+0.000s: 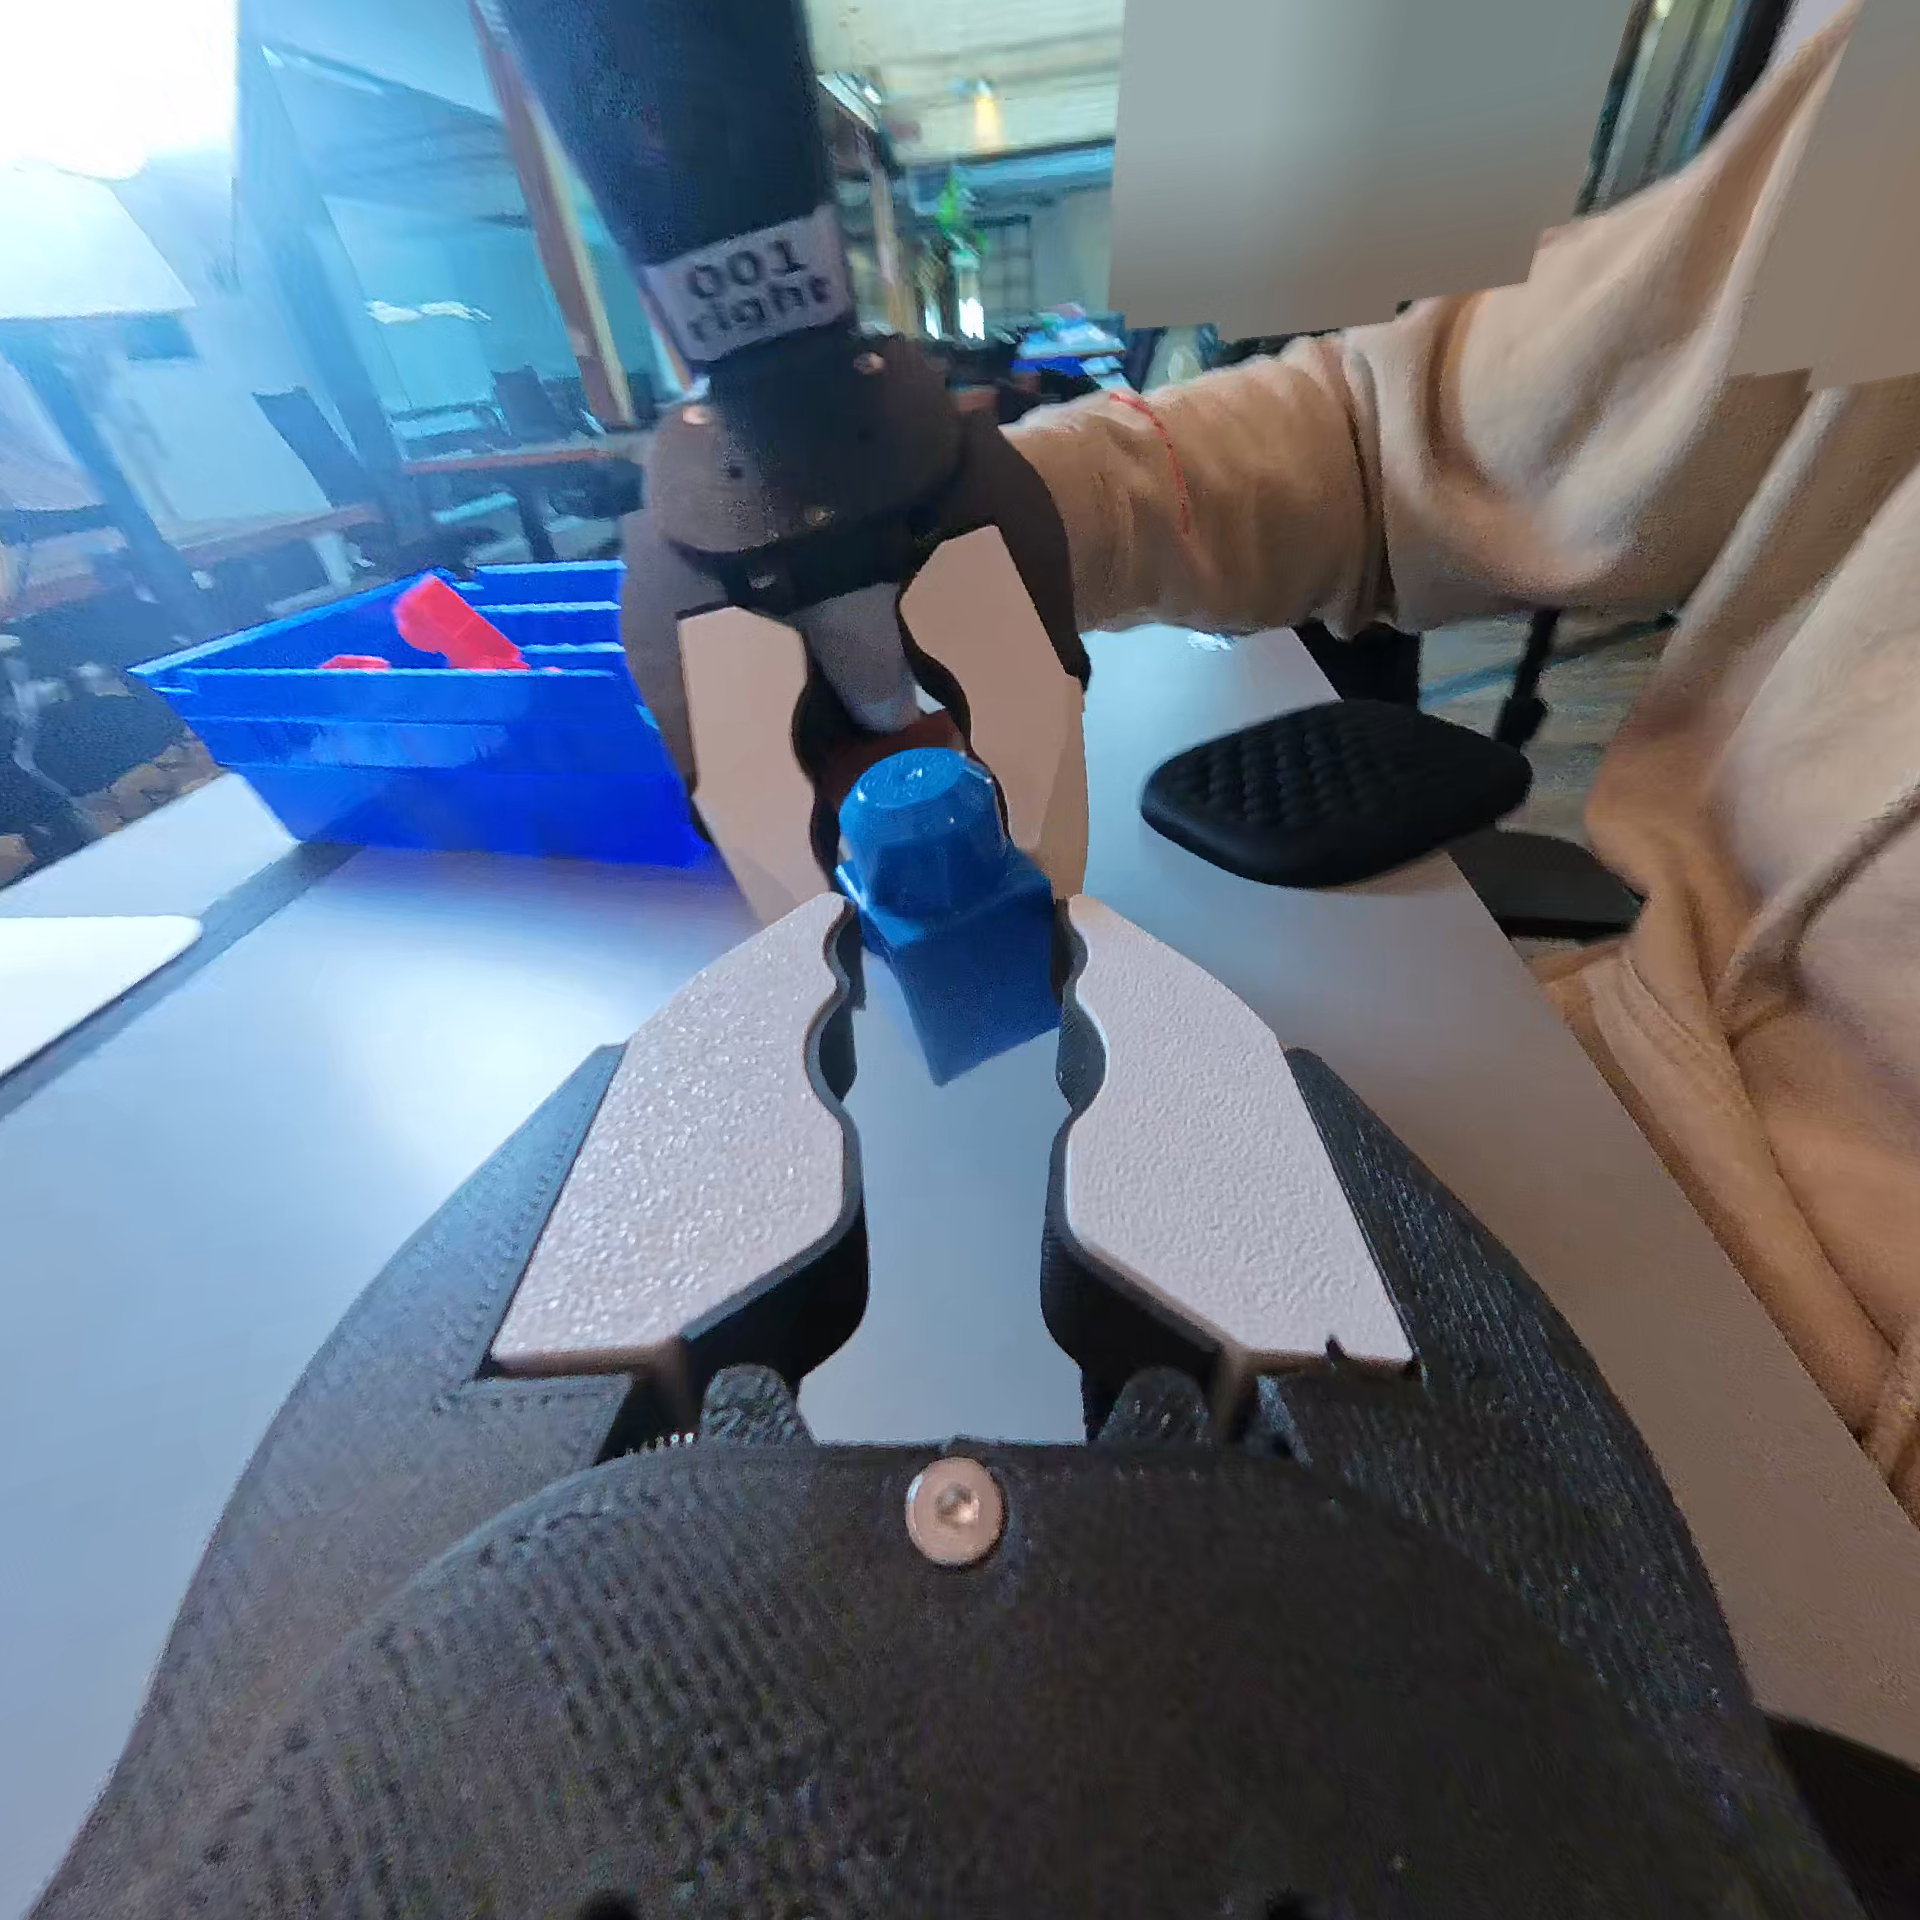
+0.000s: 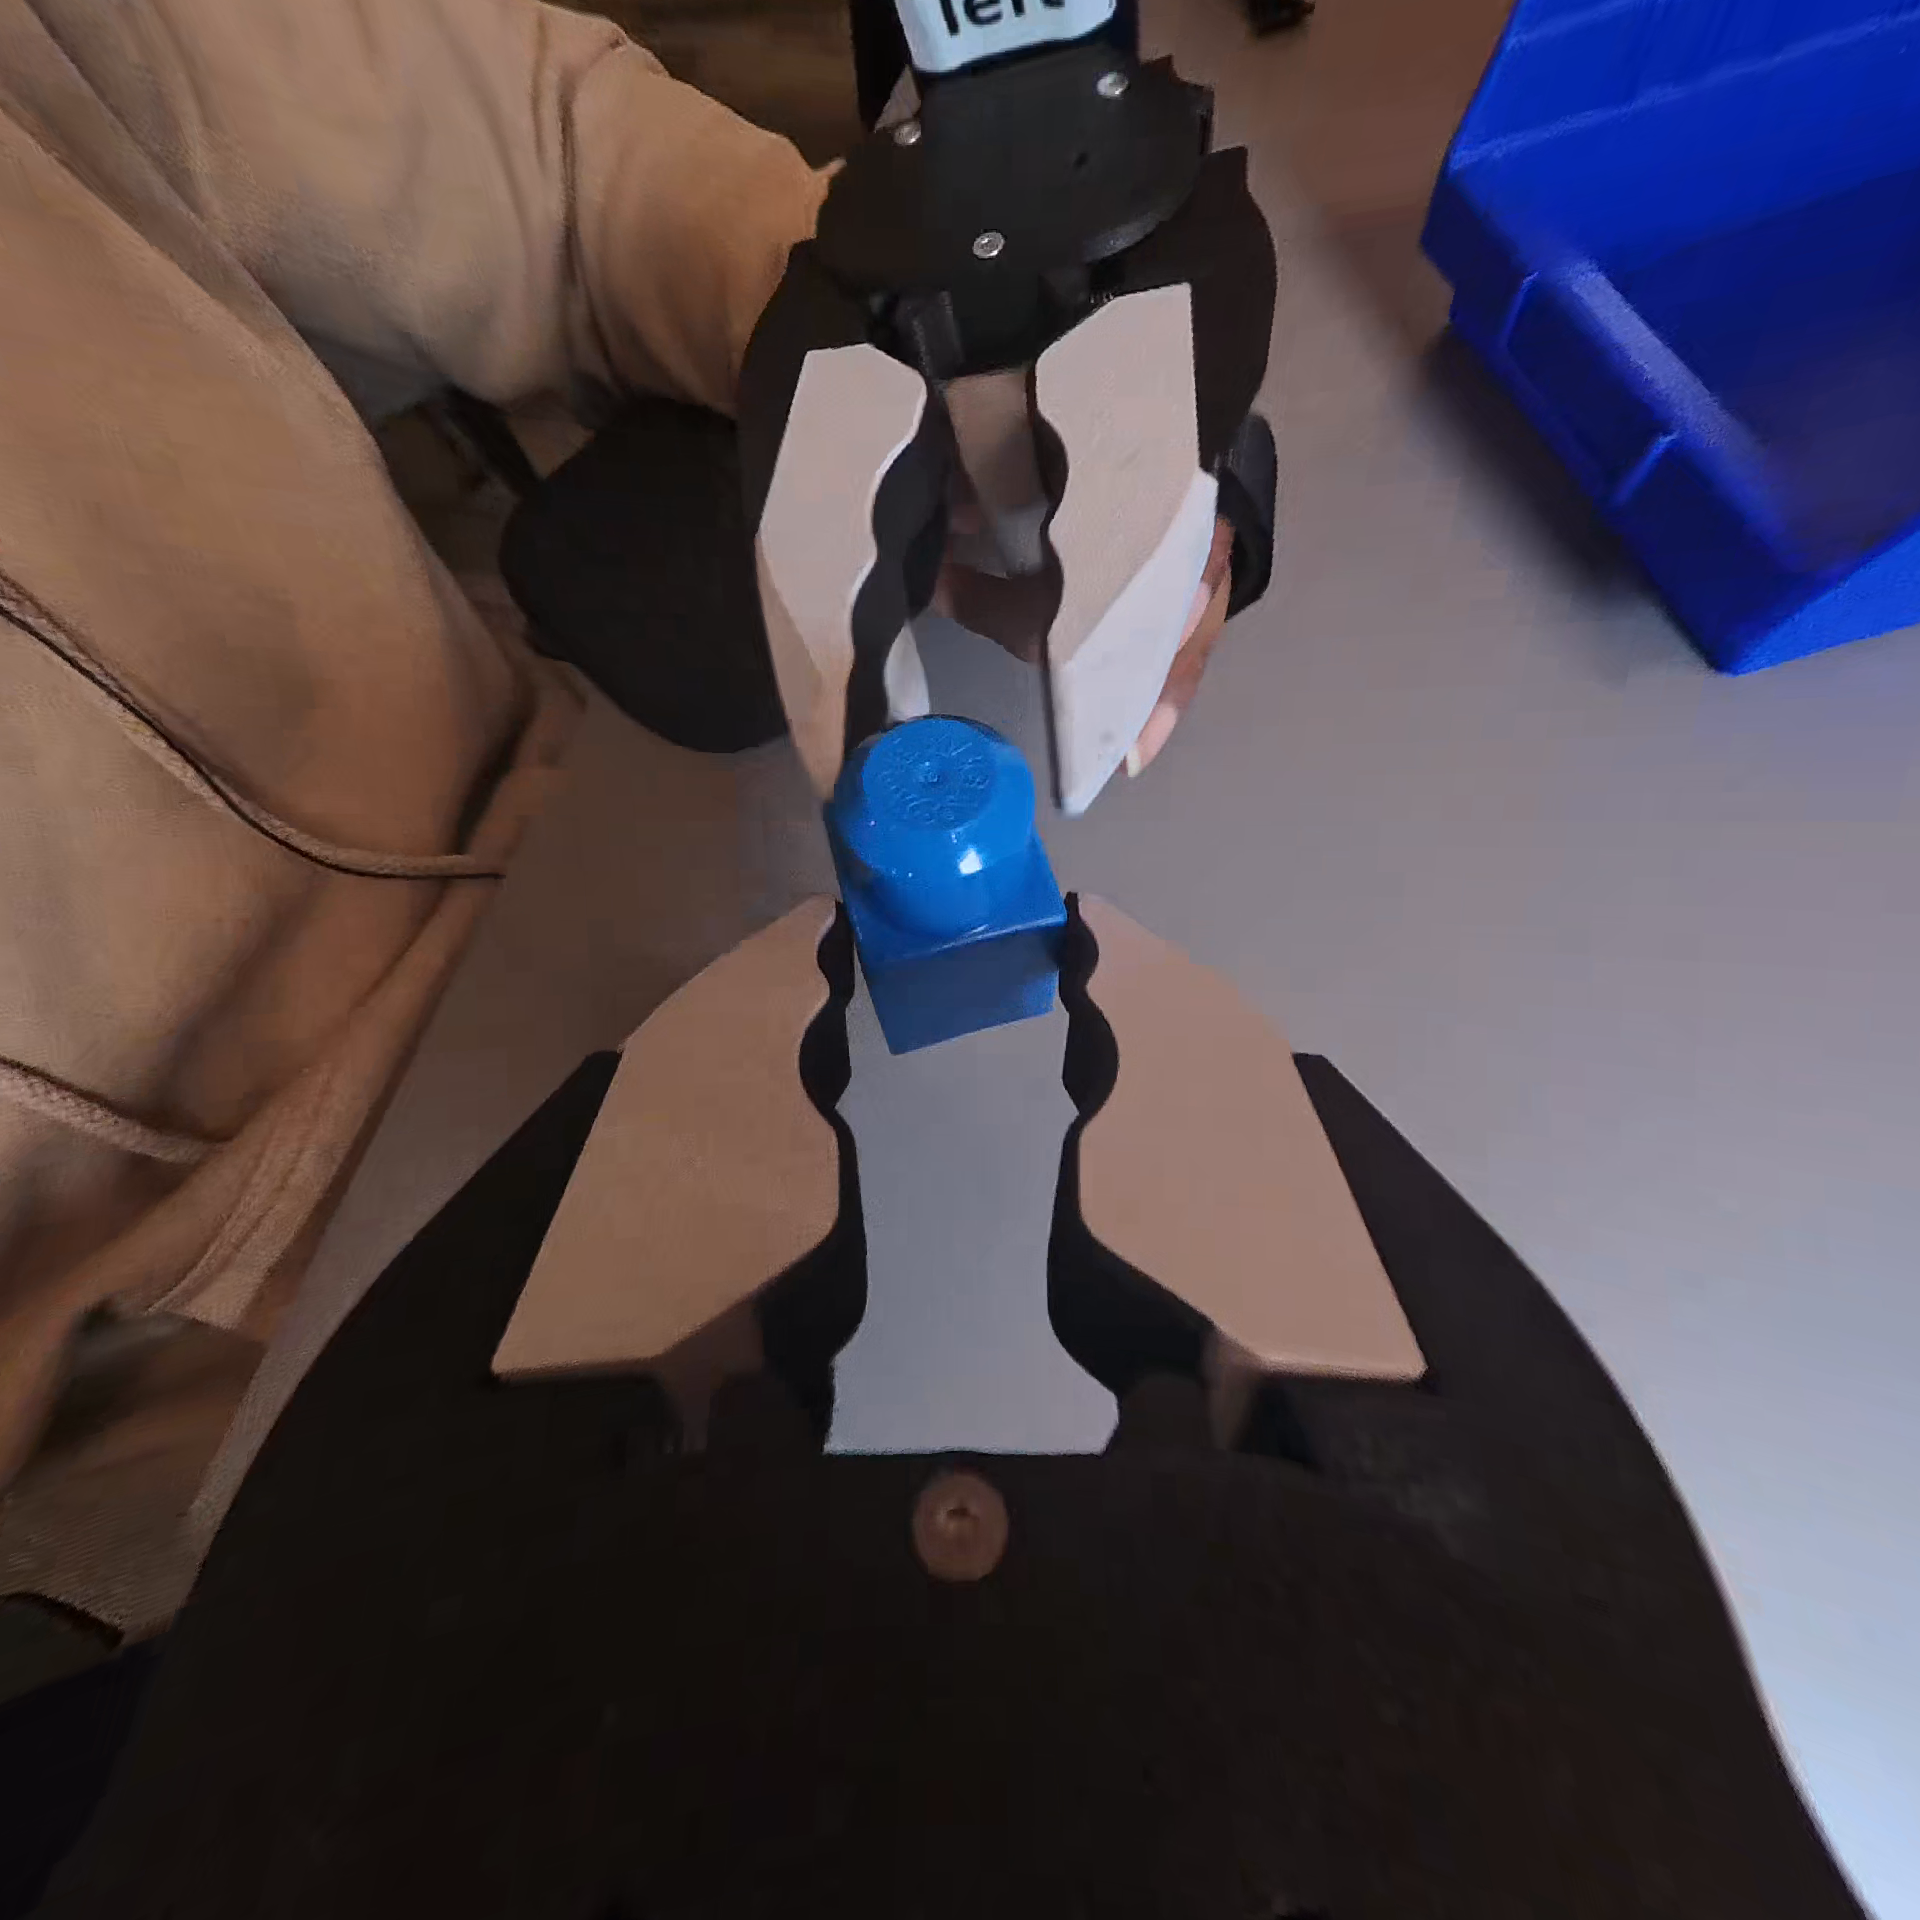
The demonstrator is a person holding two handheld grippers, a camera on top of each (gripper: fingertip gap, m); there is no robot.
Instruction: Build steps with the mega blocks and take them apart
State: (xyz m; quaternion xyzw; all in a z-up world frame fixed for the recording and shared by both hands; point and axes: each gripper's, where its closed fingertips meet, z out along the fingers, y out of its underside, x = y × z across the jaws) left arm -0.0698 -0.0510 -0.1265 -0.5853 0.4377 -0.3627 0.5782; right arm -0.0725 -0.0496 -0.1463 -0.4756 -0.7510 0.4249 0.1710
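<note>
A pale grey, smooth desk (image 1: 312,1091) is seen. A black, dimpled, padded chair armrest (image 1: 1335,795) is placed just beyond its edge, beside a person's loose beige fabric sleeve (image 1: 1403,499). Blurred office furniture is seen behind.

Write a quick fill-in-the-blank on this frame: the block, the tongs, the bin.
1. The mega block between the tips of the left tongs is ___ in colour.
2. That block has ___ stud on top.
3. The pieces lying in the blue bin are ___ in colour.
4. The right tongs meet the block from the side ___ the left tongs.

Missing words: blue; one; red; opposite
</note>
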